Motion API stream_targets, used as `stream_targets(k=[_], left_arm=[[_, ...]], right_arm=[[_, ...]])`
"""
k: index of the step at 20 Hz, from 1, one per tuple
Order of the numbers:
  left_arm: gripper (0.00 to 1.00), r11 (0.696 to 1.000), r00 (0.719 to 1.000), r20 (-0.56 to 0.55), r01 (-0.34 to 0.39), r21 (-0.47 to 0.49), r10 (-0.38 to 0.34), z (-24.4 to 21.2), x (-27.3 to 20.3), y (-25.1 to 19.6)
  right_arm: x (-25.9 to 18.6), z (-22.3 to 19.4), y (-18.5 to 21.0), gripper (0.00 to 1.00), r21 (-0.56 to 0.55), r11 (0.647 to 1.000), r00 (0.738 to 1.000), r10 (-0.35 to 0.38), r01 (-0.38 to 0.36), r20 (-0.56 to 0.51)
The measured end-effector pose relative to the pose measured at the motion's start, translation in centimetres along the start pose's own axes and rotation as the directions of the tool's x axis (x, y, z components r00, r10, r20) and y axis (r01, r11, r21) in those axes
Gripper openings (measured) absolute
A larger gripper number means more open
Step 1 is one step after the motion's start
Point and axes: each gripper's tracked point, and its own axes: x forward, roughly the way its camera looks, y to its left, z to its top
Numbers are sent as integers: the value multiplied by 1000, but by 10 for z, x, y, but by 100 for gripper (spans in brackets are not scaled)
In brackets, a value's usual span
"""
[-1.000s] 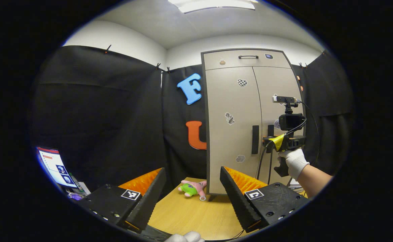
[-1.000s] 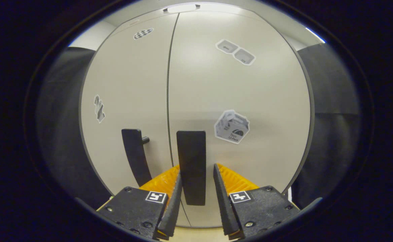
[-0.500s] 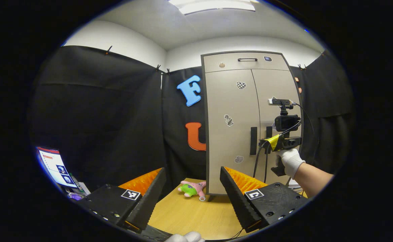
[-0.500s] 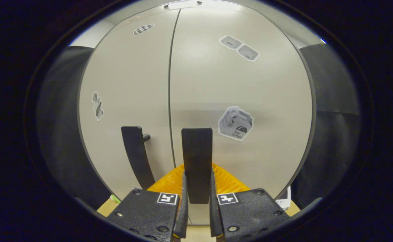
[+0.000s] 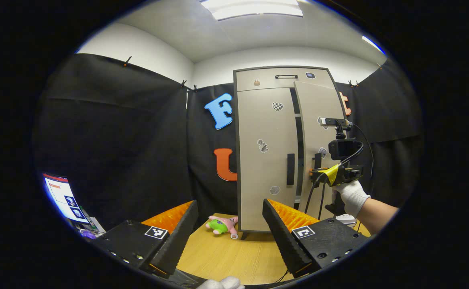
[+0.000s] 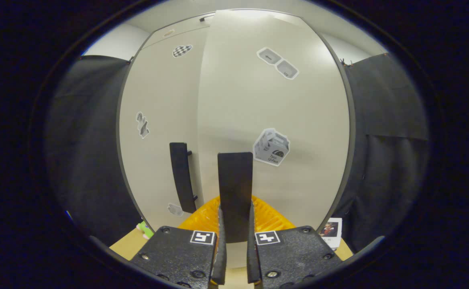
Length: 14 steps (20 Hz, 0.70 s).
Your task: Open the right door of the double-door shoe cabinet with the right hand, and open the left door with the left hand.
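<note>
The left gripper (image 5: 226, 224) hangs nearest, low over the wooden table (image 5: 234, 257), its tongs spread wide with nothing between them. It stands well back from the cabinet (image 5: 266, 152) and points toward it. A pink and green plush toy (image 5: 221, 224) lies on the table just beside the cabinet's near left foot. A lit screen (image 5: 64, 196) stands at the far left edge of the table.

Farther in, the right gripper (image 6: 234, 245) is at the right door (image 6: 274, 120). Its tongs are pressed together on the right handle (image 6: 235, 188), a black vertical bar, one finger on each side. In the left gripper view, a gloved hand (image 5: 351, 194) holds this gripper at handle height.

The right door stands ajar: a dark gap (image 5: 298, 152) shows between it and the left door (image 5: 264, 160), which lies flush and shut. The left handle (image 5: 290, 168) is untouched.

Judgement: the first step, opening the right door, is in hand and partly done. The next move calls for a pull along the door's arc, outward and to the right, with the pinch held firm until the door is wide. The left gripper must then advance to the left handle, straddle it and close. A slip off the narrow bar is the main risk.
</note>
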Motion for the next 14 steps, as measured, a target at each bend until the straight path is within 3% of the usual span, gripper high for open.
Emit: stream_targets(k=[14], left_arm=[[96,991,991,8,135,-18,-135,-4,-9,-38]], right_arm=[[-100,-15,-76,20,0,999,999,-41,41,6]])
